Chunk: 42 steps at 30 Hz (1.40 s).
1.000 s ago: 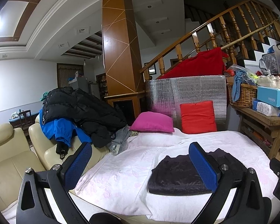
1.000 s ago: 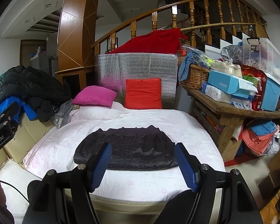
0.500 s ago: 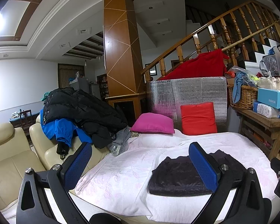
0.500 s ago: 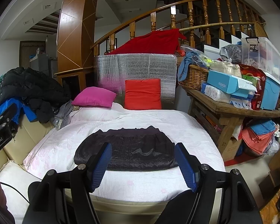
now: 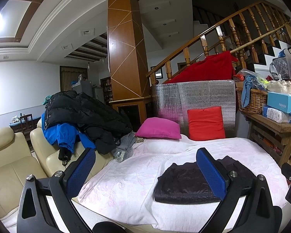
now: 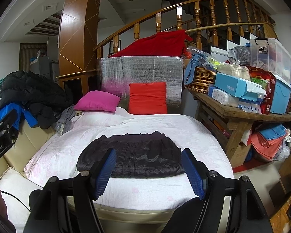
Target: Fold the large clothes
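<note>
A dark, folded garment (image 6: 132, 156) lies flat on the white quilted cover (image 6: 155, 124) near its front edge; it also shows in the left wrist view (image 5: 186, 184). My left gripper (image 5: 145, 167) is open and empty, held back from the cover, left of the garment. My right gripper (image 6: 148, 167) is open and empty, just in front of the garment and above the front edge. Neither touches the cloth.
A pile of black and blue jackets (image 5: 81, 116) rests on the cream sofa (image 5: 9, 165) at left. A pink cushion (image 6: 97, 101) and a red cushion (image 6: 147, 98) lie at the back. A cluttered wooden table (image 6: 242, 114) stands at right.
</note>
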Each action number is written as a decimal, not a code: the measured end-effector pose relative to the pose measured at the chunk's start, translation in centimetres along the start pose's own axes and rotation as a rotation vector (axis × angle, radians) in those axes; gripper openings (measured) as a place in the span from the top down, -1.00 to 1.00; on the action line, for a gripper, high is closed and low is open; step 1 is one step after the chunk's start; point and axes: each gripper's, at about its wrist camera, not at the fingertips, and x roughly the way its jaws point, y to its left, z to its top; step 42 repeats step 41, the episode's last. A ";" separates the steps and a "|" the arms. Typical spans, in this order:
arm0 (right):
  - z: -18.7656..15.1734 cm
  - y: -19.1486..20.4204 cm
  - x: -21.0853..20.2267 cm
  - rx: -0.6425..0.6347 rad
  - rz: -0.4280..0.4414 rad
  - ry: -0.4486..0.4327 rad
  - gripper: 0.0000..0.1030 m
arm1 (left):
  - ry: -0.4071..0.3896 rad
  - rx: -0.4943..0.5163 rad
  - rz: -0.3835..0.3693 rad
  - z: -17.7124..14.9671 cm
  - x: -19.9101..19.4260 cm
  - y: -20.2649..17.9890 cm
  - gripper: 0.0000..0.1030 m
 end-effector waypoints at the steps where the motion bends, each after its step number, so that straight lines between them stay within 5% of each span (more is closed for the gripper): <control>1: 0.0 0.1 0.0 0.001 -0.003 0.000 -0.42 | 0.001 0.000 0.000 0.0 0.0 0.0 -1.00; 28: -0.1 1.5 1.9 0.007 -0.053 0.055 -0.42 | 0.030 0.006 -0.061 -0.6 1.5 0.1 -1.00; 42: -0.1 3.3 4.8 -0.041 -0.058 0.102 -0.42 | 0.115 -0.004 -0.189 -2.3 4.7 -0.1 -1.00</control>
